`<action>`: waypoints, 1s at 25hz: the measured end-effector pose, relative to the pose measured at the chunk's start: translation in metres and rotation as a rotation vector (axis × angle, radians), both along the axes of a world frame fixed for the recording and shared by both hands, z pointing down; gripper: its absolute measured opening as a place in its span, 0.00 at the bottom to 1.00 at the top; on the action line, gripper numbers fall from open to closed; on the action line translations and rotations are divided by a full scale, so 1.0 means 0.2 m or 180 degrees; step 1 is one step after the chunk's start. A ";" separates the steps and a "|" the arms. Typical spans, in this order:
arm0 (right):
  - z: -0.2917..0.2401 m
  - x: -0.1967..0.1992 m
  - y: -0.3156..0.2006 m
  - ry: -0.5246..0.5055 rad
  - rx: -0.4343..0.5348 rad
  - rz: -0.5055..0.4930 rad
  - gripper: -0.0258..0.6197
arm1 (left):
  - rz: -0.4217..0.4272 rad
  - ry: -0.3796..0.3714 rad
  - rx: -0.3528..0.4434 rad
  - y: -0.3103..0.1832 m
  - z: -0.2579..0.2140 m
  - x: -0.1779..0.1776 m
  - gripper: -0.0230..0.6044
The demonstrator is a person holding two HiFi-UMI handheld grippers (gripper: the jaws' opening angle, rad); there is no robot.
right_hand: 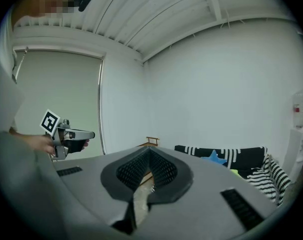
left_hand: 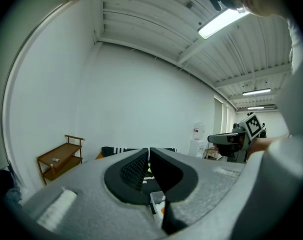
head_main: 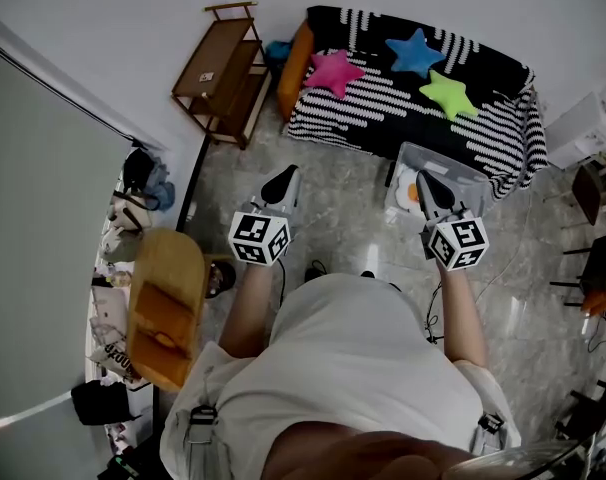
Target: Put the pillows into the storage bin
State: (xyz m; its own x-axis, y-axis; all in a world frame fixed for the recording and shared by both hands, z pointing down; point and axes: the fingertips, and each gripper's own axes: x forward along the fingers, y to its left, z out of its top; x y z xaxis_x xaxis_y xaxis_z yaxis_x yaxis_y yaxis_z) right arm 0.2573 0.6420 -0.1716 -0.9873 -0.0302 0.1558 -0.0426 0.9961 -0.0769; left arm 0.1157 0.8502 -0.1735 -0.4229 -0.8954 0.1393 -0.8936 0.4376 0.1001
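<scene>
Left tongs (head_main: 283, 184) and right tongs (head_main: 429, 182) are both pinched together, empty — approach seems the step in hand. Pink pillow (head_main: 333, 71), blue pillow (head_main: 415, 53) and green pillow (head_main: 449, 95) lie well ahead on the sofa (head_main: 383, 120); storage bin (head_main: 475, 186) sits just past the right tips. Next, likely: move forward, spread jaws round one pillow

Sofa (head_main: 383, 108): against the far wall.
Pillows, three, all on the sofa: left pillow (head_main: 333, 71) toward its left end; middle pillow (head_main: 415, 52) farther back, right of centre; right pillow (head_main: 449, 94) just before the middle one, nearer the front edge.
Shelf unit (head_main: 223, 68): just left of the sofa, at the same wall.
Storage bin (head_main: 461, 173): on the floor, directly before the sofa's right half.
Left gripper (head_main: 283, 180): over the floor, left of the bin.
Right gripper (head_main: 426, 180): over the bin's near side.
</scene>
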 end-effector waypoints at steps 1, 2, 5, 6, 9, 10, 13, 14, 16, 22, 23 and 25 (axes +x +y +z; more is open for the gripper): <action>0.00 0.00 0.00 0.0005 -0.0004 0.0003 0.04 | -0.0021 -0.0009 0.0012 0.01 0.00 0.00 0.07; 0.01 0.00 0.01 0.0008 -0.0011 0.0006 0.04 | -0.0037 -0.0006 0.0019 0.02 0.00 -0.01 0.08; 0.01 -0.01 0.02 0.0016 -0.0020 0.0008 0.04 | -0.0034 0.0059 0.0025 0.03 0.02 -0.03 0.22; 0.02 -0.01 0.02 0.0024 -0.0018 0.0008 0.04 | -0.0027 0.0079 0.0032 0.04 0.02 -0.04 0.25; 0.03 -0.03 0.03 0.0049 -0.0023 0.0014 0.04 | -0.0033 0.0104 0.0066 0.05 0.03 -0.06 0.31; 0.03 -0.03 0.04 0.0057 -0.0026 0.0017 0.04 | -0.0041 0.0110 0.0078 0.06 0.03 -0.07 0.33; 0.04 -0.05 0.05 0.0084 -0.0031 0.0031 0.04 | -0.0058 0.0141 0.0121 0.07 0.02 -0.09 0.42; 0.04 -0.06 0.06 0.0092 -0.0031 0.0035 0.04 | -0.0057 0.0149 0.0135 0.08 0.03 -0.10 0.46; 0.05 -0.07 0.08 0.0104 -0.0026 0.0044 0.04 | -0.0055 0.0151 0.0146 0.10 0.03 -0.11 0.51; 0.07 -0.12 0.13 0.0137 0.0020 0.0068 0.04 | -0.0017 0.0142 0.0160 0.15 0.04 -0.16 0.55; 0.07 -0.13 0.14 0.0139 0.0018 0.0080 0.04 | -0.0009 0.0140 0.0162 0.16 0.04 -0.17 0.55; 0.07 -0.15 0.16 0.0145 -0.0004 0.0116 0.04 | 0.0007 0.0143 0.0160 0.17 0.04 -0.20 0.55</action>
